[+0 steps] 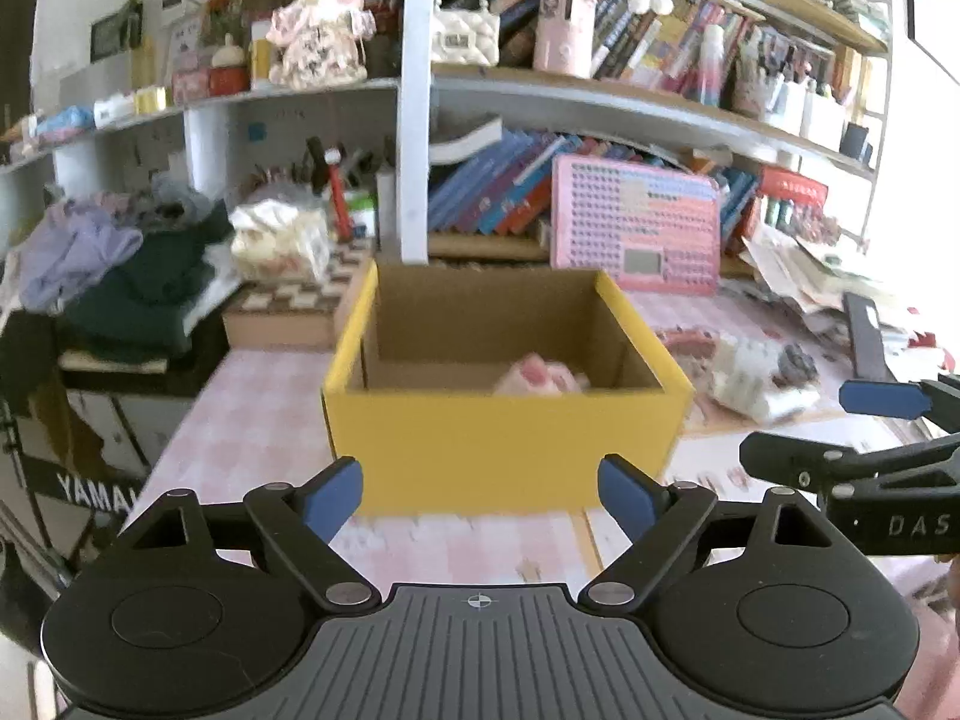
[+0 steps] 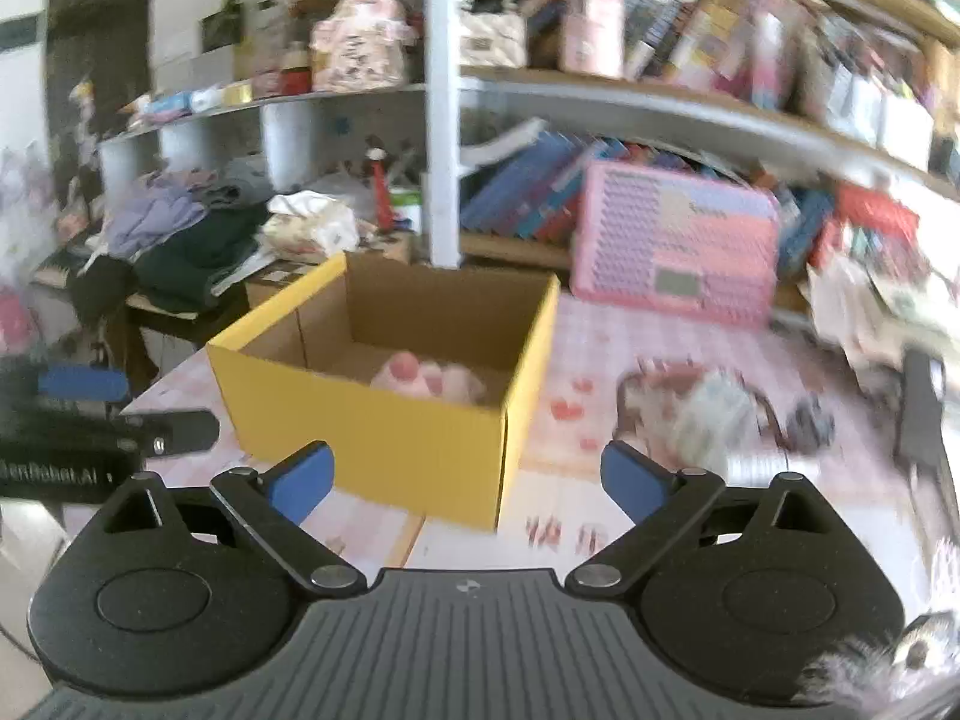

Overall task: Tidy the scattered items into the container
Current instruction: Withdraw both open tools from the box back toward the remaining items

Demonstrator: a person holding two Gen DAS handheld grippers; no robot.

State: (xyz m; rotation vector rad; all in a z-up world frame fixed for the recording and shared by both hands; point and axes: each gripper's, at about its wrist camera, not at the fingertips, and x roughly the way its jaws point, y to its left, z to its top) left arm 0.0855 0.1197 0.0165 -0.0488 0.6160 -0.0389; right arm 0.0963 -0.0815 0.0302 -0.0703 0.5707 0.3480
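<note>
So, partway thru imo. One item's already in the yellow box [image 1: 504, 450]: a soft pink thing [image 1: 537, 375] lying on the box floor, toward the near-right corner. Box itself sits open-topped on the pink checked tabletop [image 1: 252, 420], at about 12 o'clock from the left gripper [image 1: 480, 495].

Left gripper: jaws spread wide, nothing btwn them, blue pads either side of the box's near wall in view but not touching it. Right gripper [image 2: 471, 480]: also spread, empty, hanging near the box's near-right corner.

Still to do: at least a pale crumpled bundle [image 2: 711, 414] and a small dark lump [image 2: 810, 417], both on the table at roughly 2 o'clock from the right gripper, well apart from the box. Too blurry to say what they are. A black flat thing [image 2: 921, 414] lies further right; can't tell if it counts as clutter.

View diffs: left cam looks square-on into the box and catches the right gripper's fingers poking in at 3 o'clock. Right cam sees the box cornerwise, w/ its right outer wall, shows more open tabletop around the leftover stuff, and has the left gripper at 9 o'clock. It also shows something furry at its bottom-right edge [image 2: 882, 666], which the left cam doesn't show.
</note>
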